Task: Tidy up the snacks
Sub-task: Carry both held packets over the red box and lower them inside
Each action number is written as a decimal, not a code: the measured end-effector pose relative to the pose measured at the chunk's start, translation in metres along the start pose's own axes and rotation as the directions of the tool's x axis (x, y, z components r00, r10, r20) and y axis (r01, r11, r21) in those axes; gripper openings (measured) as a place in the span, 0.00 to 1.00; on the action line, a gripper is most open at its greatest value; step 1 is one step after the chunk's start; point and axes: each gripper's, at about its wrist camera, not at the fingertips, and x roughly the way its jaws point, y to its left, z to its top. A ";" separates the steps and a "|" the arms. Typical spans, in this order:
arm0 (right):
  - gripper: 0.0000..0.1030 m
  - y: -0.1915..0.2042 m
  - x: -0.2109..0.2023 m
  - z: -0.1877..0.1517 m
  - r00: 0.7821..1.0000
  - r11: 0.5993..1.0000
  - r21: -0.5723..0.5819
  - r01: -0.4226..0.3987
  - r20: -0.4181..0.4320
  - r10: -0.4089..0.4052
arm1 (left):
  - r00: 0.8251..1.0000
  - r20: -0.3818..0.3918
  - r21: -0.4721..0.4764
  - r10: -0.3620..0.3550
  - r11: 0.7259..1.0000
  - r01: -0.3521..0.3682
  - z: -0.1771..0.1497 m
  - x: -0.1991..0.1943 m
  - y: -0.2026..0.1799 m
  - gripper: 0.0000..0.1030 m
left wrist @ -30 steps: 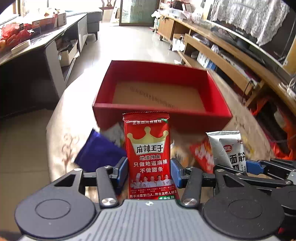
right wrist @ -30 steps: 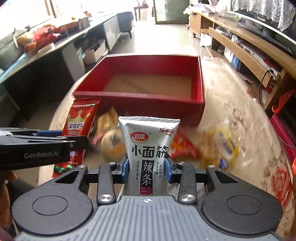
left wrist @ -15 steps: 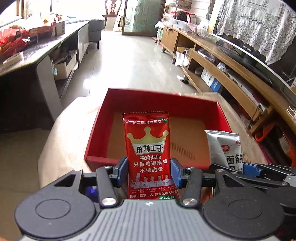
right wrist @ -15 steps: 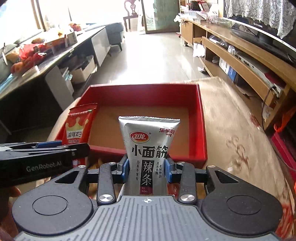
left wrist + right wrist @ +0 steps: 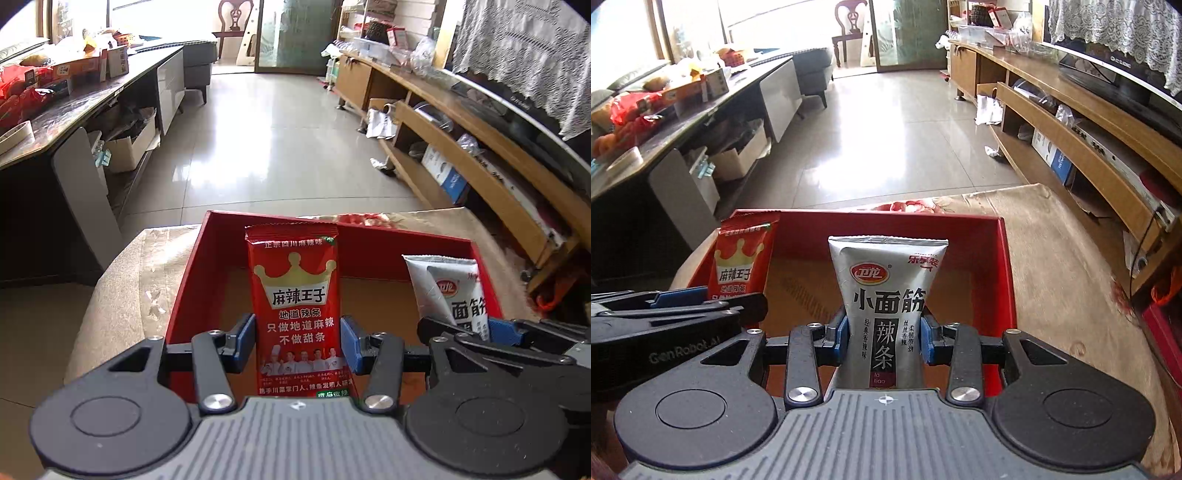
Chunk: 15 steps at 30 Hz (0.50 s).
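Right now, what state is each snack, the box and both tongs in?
Red packet: upright, clamped in the left tongs, above the box.
Silver packet: upright, clamped in the right tongs, above the box.
Red box: open, nothing seen inside.

The red packet (image 5: pixel 295 314) stands upright, a gold crown and white Chinese print on its face, its crimped top edge up, clamped at both sides over the left part of the red box (image 5: pixel 406 245); the silver packet (image 5: pixel 886 314), printed with a red oval logo and black characters, stands upright likewise, pinched at its waist over the box's brown floor; the box is open-topped and lies on a beige floral cloth.
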 end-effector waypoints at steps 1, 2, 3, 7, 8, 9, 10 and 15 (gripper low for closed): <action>0.43 0.001 0.003 0.001 1.000 1.000 -0.005 0.002 0.000 -0.002 | 1.000 -0.005 -0.001 0.005 1.000 -0.005 0.000 0.004 0.001 0.43; 0.43 0.001 0.006 0.002 1.000 1.000 -0.010 0.005 -0.001 -0.005 | 1.000 -0.011 -0.002 0.012 1.000 -0.012 0.000 0.008 0.001 0.43; 0.43 0.001 0.009 0.003 1.000 1.000 -0.011 0.005 -0.004 -0.005 | 1.000 -0.016 0.000 0.021 1.000 -0.021 0.000 0.012 0.002 0.43; 0.43 -0.001 0.023 0.007 1.000 1.000 -0.008 0.008 -0.019 -0.008 | 0.998 -0.038 -0.001 0.045 0.999 -0.045 0.000 0.026 0.004 0.43; 0.43 -0.002 0.027 0.006 1.000 1.000 -0.006 0.008 -0.026 -0.008 | 0.998 -0.043 -0.002 0.050 0.999 -0.050 0.000 0.029 0.005 0.43; 0.43 -0.002 0.031 0.006 0.999 1.000 -0.007 0.010 -0.032 -0.011 | 0.997 -0.048 -0.004 0.055 0.998 -0.055 0.000 0.033 0.005 0.43; 0.43 -0.001 0.034 0.005 0.999 1.000 -0.012 0.015 -0.038 -0.016 | 0.997 -0.051 -0.003 0.056 0.998 -0.056 -0.001 0.036 0.005 0.43; 0.43 0.002 0.044 0.003 0.998 1.000 -0.024 0.018 -0.058 -0.020 | 0.995 -0.071 0.013 0.070 0.998 -0.069 -0.002 0.049 0.002 0.43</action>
